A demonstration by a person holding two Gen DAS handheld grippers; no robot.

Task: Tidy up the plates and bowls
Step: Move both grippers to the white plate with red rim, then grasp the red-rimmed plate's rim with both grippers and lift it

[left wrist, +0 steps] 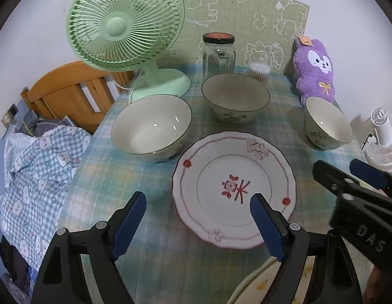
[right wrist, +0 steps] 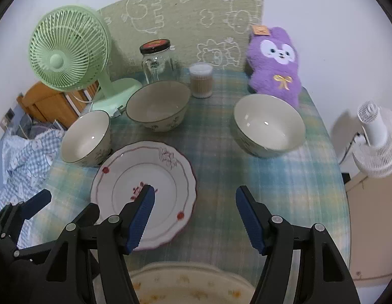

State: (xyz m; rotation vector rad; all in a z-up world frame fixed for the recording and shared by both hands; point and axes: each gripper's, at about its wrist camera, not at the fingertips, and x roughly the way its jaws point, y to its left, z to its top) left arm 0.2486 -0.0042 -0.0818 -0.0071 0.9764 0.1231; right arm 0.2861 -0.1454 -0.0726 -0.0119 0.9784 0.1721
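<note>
A white plate with red markings (left wrist: 233, 190) (right wrist: 145, 192) lies on the checked tablecloth. Three pale bowls stand behind it: left (left wrist: 150, 129) (right wrist: 85, 139), middle (left wrist: 235, 96) (right wrist: 158, 103), right (left wrist: 327, 124) (right wrist: 269, 124). A second plate with yellow flowers (left wrist: 256, 283) (right wrist: 190, 283) shows at the near edge, partly hidden by the fingers. My left gripper (left wrist: 198, 225) (right wrist: 66, 205) hangs open above the red plate's near left rim. My right gripper (right wrist: 196, 215) (left wrist: 342, 172) stands open over the cloth just right of that plate. Neither holds anything.
At the back stand a green fan (left wrist: 125, 25), a glass jar with a dark lid (left wrist: 218, 55), a tub of cotton swabs (right wrist: 201, 81) and a purple plush toy (right wrist: 274, 63). A white fan (right wrist: 375, 141) sits off the table's right edge. Checked bedding (left wrist: 36, 177) lies left.
</note>
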